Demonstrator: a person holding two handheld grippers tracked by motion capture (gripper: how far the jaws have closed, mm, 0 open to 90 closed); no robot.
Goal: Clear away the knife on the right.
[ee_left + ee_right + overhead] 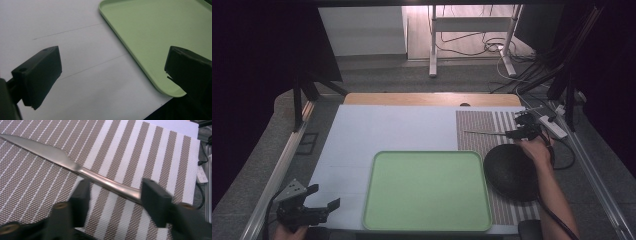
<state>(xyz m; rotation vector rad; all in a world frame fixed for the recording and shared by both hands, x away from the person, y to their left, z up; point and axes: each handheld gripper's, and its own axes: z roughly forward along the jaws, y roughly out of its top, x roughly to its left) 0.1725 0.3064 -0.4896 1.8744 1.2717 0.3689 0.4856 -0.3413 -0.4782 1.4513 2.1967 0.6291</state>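
Lying beside the black bowl, the green tray holds nothing.

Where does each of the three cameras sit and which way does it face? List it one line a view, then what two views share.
High view: fixed above the near table edge, looking forward and down on the pale green plastic tray, black round bowl and striped woven placemat; both forearms enter from below.
Left gripper view: rides the left gripper, facing the white table cover; its jaws stand wide apart.
Right gripper view: rides the right gripper, facing a silver metal table knife whose handle lies between its jaws.
Shared: high and left gripper views both show the tray.
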